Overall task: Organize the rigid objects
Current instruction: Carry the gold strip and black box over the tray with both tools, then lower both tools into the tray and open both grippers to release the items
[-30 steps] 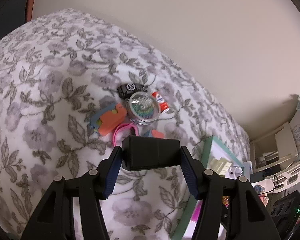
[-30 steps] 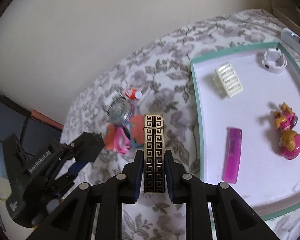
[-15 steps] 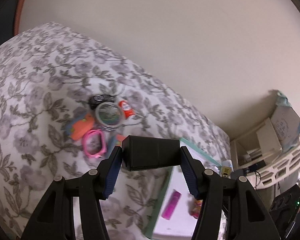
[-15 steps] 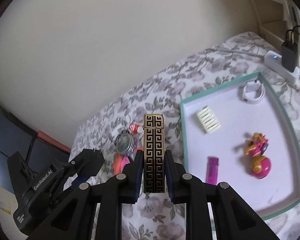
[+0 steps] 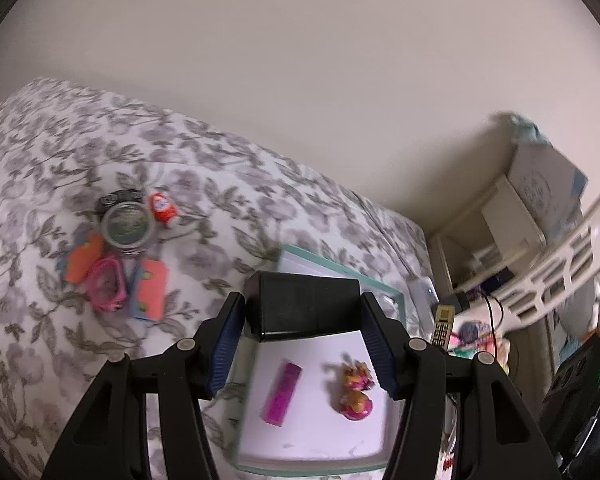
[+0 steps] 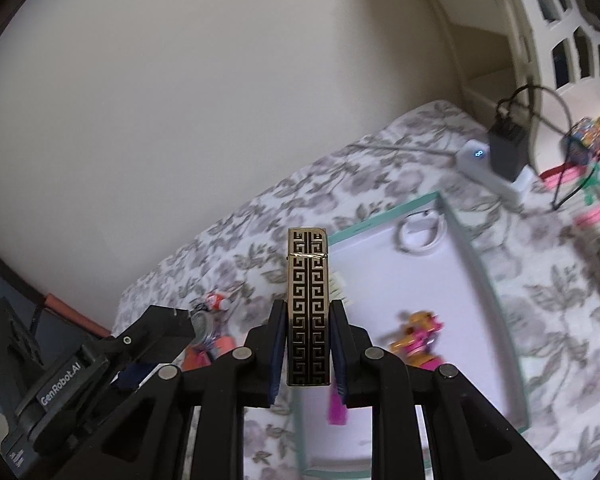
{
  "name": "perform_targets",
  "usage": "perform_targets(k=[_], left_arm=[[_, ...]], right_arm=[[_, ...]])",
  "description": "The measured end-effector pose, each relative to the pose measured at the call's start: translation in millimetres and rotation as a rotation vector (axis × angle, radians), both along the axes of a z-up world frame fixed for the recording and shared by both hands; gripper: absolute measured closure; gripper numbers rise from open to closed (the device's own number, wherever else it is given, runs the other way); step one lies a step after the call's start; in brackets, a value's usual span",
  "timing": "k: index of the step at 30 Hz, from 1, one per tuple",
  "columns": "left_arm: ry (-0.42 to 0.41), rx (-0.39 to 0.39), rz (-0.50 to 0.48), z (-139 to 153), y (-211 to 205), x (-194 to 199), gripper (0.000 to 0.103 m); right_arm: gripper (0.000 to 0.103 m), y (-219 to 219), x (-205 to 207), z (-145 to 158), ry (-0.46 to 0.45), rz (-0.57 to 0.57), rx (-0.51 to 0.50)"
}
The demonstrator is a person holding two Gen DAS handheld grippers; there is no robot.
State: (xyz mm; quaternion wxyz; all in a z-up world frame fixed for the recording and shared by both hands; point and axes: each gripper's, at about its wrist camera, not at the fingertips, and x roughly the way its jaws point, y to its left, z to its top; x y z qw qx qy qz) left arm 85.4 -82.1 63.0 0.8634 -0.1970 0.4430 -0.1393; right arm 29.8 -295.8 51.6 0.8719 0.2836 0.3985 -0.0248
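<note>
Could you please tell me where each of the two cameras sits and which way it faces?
Left wrist: behind the left claw, angled down at the floral bedspread and tray; its fingers clamp a black box.
Right wrist: behind the right claw, angled down toward the wall; it clamps a gold-and-black patterned lighter, left claw at lower left.
Shared: tray, pink lighter, toy figure.

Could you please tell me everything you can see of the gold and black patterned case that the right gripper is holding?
The patterned case is a slim rectangular block, seemingly metal, with a gold Greek-key maze on black. A thin seam near its top marks off what looks like a hinged cap, so it may be a lighter. It stands upright between the pads of the right gripper, which clamp its lower half from both sides. It is held in the air above the floral bedspread, and nothing else touches it.
</note>
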Motion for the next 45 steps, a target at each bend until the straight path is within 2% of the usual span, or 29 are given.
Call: perform_targets(k=[3, 8, 16, 25, 38, 45], left_arm=[[0.004, 0.024, -0.047, -4, -21, 0, 0.043], [0.043, 0.06, -0.12, -27, -54, 0, 0.043], [0.175, 0.108, -0.191, -84, -78, 1, 0.043], [0.288, 0.144, -0.22, -123, -82, -1, 0.043], [0.319, 0.12, -0.248, -127, -81, 0, 0.043], [0.32, 0.14, -0.271, -128, -85, -2, 0.043]], right_arm=[[0.081, -12, -4, 3, 0.009, -0.028, -0.047], [0.081, -34, -4, -3, 0.065, -0.07, -0.109], [0.081, -55, 3, -48, 0.24, -0.118, -0.117], [0.081, -49, 14, -101, 0.428, -0.092, -0.166], [0.081, -43, 18, -118, 0.502, -0.103, -0.237], [0.081, -33, 20, -124, 0.526, -0.082, -0.269]])
